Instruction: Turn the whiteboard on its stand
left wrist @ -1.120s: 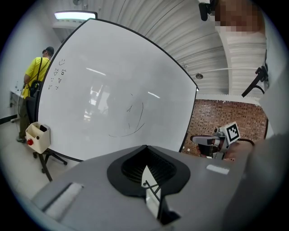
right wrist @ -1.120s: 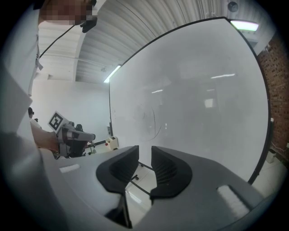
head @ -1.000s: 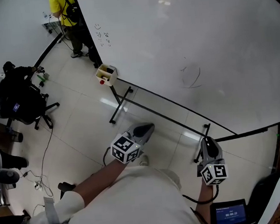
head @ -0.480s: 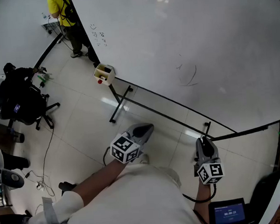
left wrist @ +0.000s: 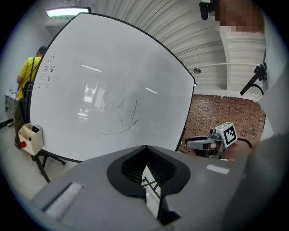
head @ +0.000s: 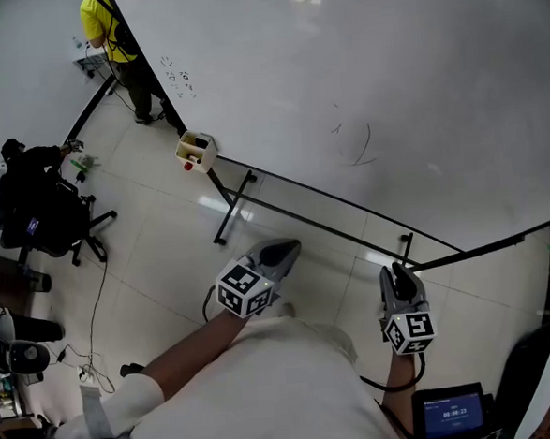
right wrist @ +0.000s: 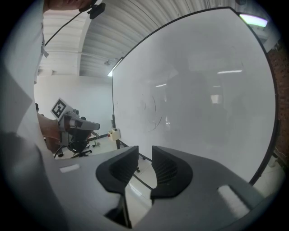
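Note:
The big whiteboard [head: 359, 77] hangs on a black stand [head: 311, 194] and fills the back of every view, with faint pen marks on it. My left gripper [head: 282, 254] is held out above the floor, short of the stand's lower bar. Its jaws are shut with nothing between them [left wrist: 145, 149]. My right gripper [head: 398, 276] sits just below the short peg at the bar's right end, not touching it. Its pads stand a narrow gap apart with only floor showing between them [right wrist: 145, 151]. The whiteboard [left wrist: 104, 90] [right wrist: 194, 99] stands ahead of both.
A small cream marker box [head: 196, 151] hangs at the board's lower left corner. A black office chair [head: 43, 197] with a bag stands at the left, with cables [head: 92, 292] on the tiles. A person in yellow [head: 104, 29] stands far left. A tablet [head: 451, 415] is at bottom right.
My right gripper has drawn back slightly from the stand's peg, toward me. The head view has shifted a little, so the board sits further left. The left gripper has stayed put.

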Demonstrator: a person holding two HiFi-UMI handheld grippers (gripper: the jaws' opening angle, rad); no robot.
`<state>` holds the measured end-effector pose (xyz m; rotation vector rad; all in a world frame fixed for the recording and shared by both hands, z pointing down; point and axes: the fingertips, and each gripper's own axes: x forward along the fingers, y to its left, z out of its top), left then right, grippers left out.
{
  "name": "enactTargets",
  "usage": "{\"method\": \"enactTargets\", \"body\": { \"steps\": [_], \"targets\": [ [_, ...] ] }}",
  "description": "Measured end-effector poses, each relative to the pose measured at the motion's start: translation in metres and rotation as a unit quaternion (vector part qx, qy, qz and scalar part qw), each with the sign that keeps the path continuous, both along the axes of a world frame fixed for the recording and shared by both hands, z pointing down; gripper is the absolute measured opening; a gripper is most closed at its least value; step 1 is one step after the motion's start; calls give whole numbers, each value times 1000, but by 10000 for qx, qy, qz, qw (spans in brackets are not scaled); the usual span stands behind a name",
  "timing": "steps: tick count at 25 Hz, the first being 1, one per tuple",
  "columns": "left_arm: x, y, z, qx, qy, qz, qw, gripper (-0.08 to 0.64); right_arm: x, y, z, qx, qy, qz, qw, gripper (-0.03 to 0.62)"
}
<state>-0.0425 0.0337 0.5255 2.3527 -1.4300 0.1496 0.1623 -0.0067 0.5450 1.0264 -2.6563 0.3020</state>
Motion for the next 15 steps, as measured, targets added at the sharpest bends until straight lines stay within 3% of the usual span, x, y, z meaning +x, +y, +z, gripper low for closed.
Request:
{"method": "enactTargets", "body": {
  "steps": [15],
  "targets": [
    [13, 5, 6, -42, -105, 295, 9995, 20, 3, 10, 10, -133, -77, -15, 9999, 84]
  ]
}}
